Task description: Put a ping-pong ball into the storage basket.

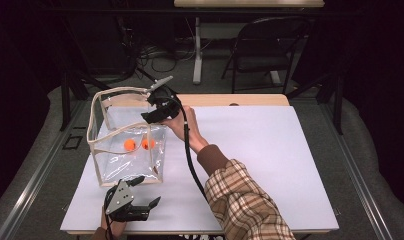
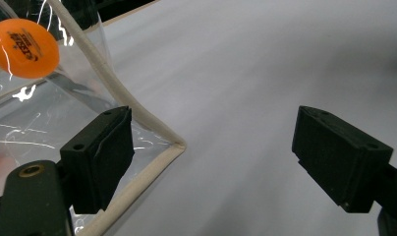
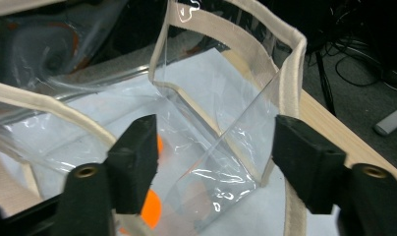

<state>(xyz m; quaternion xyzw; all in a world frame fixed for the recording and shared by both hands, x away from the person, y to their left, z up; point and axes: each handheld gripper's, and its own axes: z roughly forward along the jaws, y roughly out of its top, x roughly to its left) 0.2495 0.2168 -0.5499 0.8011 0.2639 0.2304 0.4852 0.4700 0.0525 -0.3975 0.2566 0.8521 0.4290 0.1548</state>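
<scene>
- We see a clear plastic bag with cream fabric edging (image 1: 127,145) standing upright near the left edge of the white table surface (image 1: 250,160), with its mouth open to the top.
- Two orange table-tennis balls (image 1: 129,145) lie inside the bag on its bottom, close beside each other; the left gripper view shows one of them (image 2: 23,48) behind the clear wall.
- The right gripper (image 1: 157,111) hangs over the far right corner of the bag, pointing down into the open mouth. In the right gripper view its jaws stand apart with nothing pressed between the pads; the bag's rim and corner fold (image 3: 285,83) lie behind them. We judge that it is placed there because it has let a ball go into the bag, though this is only our reading.
- The left gripper (image 1: 140,196) rests low, just in front of the near right corner of the bag. Its jaws are wide apart and hold nothing; one pad (image 2: 105,157) is just beside the bottom corner seam (image 2: 174,147), and we cannot tell if it touches.
- We think the left gripper waits there to steady the soft bag, which could tip or fold.
</scene>
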